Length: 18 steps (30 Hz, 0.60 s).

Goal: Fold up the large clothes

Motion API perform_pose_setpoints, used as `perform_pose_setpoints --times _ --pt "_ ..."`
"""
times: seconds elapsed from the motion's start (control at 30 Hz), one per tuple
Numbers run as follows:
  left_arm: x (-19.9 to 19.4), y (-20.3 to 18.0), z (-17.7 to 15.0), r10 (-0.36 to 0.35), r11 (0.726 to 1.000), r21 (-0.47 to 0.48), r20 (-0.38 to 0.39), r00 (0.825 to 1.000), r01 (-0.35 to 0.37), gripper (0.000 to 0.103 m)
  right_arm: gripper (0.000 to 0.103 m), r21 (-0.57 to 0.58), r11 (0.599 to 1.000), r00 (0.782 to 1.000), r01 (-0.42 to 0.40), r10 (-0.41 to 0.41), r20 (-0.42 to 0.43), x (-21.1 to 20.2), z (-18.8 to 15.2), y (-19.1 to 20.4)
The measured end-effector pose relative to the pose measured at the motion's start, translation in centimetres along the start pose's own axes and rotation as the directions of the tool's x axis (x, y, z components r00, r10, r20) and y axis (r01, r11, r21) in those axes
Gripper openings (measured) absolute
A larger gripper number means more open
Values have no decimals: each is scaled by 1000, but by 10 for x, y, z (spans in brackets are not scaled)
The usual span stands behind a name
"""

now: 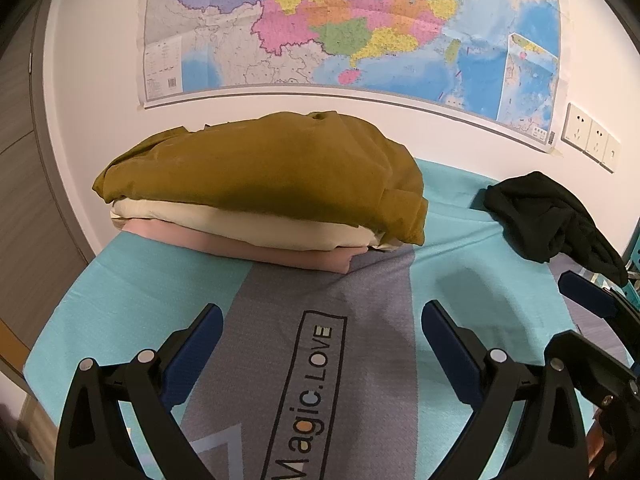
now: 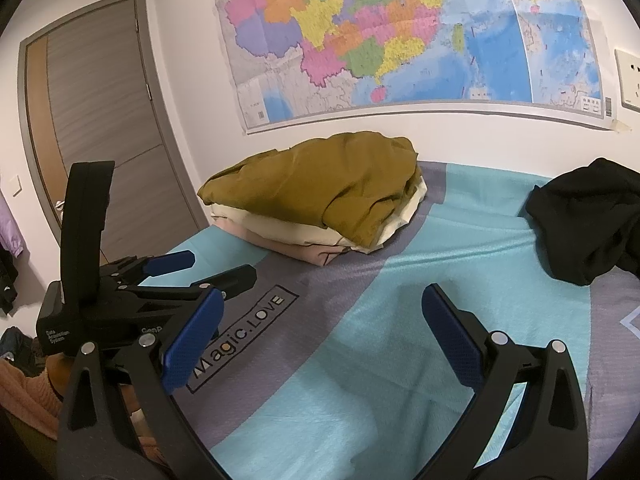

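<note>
Left gripper (image 1: pixel 320 316) and right gripper (image 2: pixel 322 304): blue-padded jaws spread, empty, above the textured teal-grey blanket (image 1: pixel 460 280). Beyond, a folded stack: mustard garment (image 1: pixel 260 176) over cream (image 1: pixel 240 224) and pink (image 1: pixel 256 250). Crumpled black garment (image 2: pixel 588 224) lies right.

My left wrist cam sitting low over blanket (image 1: pixel 120 300), facing wall map (image 1: pixel 360 20), folded stack (image 1: pixel 260 184) near ahead. My right cam looking same way from further right, angling left, catching left gripper (image 2: pixel 208 268). Both sharing stack (image 2: pixel 320 196), map, black garment (image 1: pixel 552 216).
</note>
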<state>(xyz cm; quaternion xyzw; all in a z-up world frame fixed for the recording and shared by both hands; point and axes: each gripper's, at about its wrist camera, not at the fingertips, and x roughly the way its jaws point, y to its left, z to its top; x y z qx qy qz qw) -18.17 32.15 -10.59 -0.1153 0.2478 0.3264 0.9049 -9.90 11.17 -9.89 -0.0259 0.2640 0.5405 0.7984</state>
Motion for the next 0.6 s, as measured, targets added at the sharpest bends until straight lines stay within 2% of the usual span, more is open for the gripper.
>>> perform_pose_setpoints --times 0.37,0.43,0.5,0.6 --pt "11 -8 1 -9 1000 27 4 1000 9 96 98 24 1000 1000 7 -7 -8 2 -2 -14" --pt "17 -16 1 -33 999 42 -26 999 34 96 98 41 999 1000 31 -30 -5 -2 -4 -21" --pt "25 -28 1 -86 995 53 -67 994 90 96 98 58 997 998 55 -55 -1 -8 -6 -30" --pt "32 -47 1 -138 985 88 -89 987 146 96 98 87 989 992 123 -125 7 -21 -11 -44"
